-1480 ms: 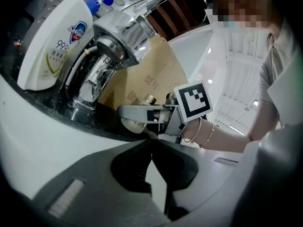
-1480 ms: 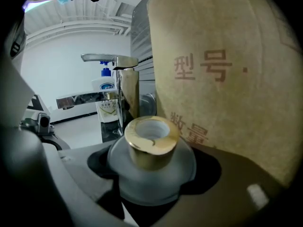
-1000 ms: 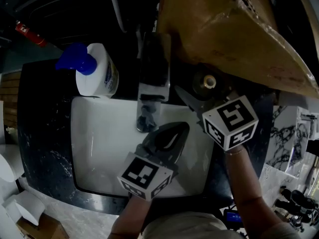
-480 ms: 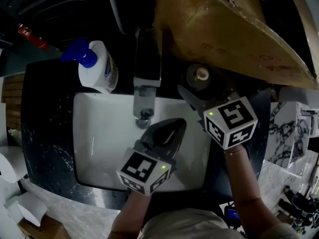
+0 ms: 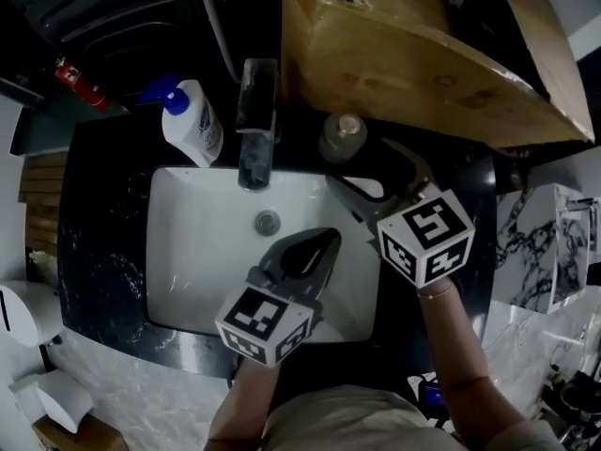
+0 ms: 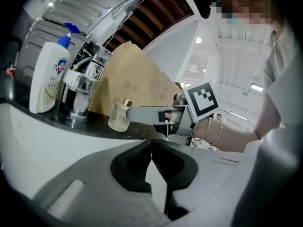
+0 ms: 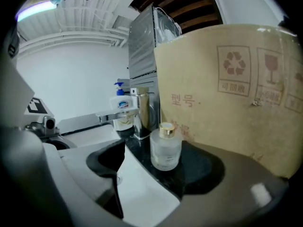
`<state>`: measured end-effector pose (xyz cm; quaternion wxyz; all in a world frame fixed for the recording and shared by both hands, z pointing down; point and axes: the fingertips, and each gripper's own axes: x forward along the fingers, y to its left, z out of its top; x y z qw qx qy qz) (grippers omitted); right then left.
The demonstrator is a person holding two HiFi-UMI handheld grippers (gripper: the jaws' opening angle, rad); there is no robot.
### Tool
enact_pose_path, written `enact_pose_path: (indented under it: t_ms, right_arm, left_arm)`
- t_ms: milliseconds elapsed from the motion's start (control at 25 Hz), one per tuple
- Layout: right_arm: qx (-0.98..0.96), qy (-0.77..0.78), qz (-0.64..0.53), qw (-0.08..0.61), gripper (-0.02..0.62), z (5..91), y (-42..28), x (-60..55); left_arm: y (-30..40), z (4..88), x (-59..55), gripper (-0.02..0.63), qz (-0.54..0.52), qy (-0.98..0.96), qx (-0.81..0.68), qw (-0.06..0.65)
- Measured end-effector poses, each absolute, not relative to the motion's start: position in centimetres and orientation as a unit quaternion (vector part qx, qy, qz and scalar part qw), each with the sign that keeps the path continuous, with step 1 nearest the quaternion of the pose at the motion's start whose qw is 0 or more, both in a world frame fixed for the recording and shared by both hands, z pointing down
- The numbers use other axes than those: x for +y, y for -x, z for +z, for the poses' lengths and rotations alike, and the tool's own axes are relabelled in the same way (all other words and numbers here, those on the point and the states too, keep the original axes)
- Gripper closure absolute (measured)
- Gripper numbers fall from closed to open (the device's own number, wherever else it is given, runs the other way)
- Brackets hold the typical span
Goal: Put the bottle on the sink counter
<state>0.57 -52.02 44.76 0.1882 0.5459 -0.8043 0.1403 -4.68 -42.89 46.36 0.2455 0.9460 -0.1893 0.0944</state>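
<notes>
A small frosted bottle with a gold cap stands upright on the black sink counter, just right of the faucet. In the right gripper view the bottle stands free ahead of my right gripper, whose jaws have just been opening and now gape wide with nothing between them. From the head view, the right gripper hovers over the basin's right rim. My left gripper hangs over the white basin, shut and empty. The left gripper view also shows the bottle.
A white soap dispenser with a blue pump stands left of the faucet. A large cardboard box leans over the counter right behind the bottle. The basin's drain lies ahead of the left gripper. Marble tiles lie at the right.
Both grippers have drawn back toward me and risen a little. The right gripper's jaws, which flanked the bottle, now stand clear of it. The bottle stays on the counter.
</notes>
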Motion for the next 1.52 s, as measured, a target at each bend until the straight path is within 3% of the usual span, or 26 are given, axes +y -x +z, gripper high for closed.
enact_pose_path:
  t_ms: [480, 560, 640, 920, 1040, 1320, 1520]
  right_arm:
    - [-0.825, -0.534, 0.139, 0.126, 0.258, 39.4, -1.2, -42.9]
    - [-0.831, -0.528, 0.126, 0.123, 0.328, 38.4, -1.1, -40.9]
    - [-0.836, -0.524, 0.116, 0.117, 0.446, 37.5, -1.1, -39.0]
    - [-0.850, -0.509, 0.099, 0.095, 0.513, 35.4, -0.4, -32.4]
    - [-0.851, -0.510, 0.099, 0.074, 0.590, 34.6, -0.1, -29.6]
    - [-0.885, -0.459, 0.075, 0.014, 0.592, 31.0, 1.3, -22.4]
    - [-0.890, -0.454, 0.042, 0.010, 0.592, 28.9, 1.3, -18.2]
  left_arm:
    - [4.0, 42.1, -36.2, 0.598, 0.077, -0.951, -0.220, 0.204]
    - [3.9, 41.4, -34.7, 0.598, 0.071, -0.951, -0.225, 0.199]
    - [4.0, 40.9, -33.2, 0.598, 0.068, -0.950, -0.234, 0.195]
    - [5.2, 39.2, -28.4, 0.598, 0.054, -0.941, -0.279, 0.182]
    - [5.9, 38.5, -26.4, 0.598, 0.052, -0.940, -0.288, 0.176]
    - [7.0, 36.1, -22.0, 0.598, 0.025, -0.941, -0.297, 0.160]
    - [7.3, 34.3, -18.9, 0.598, 0.004, -0.943, -0.297, 0.148]
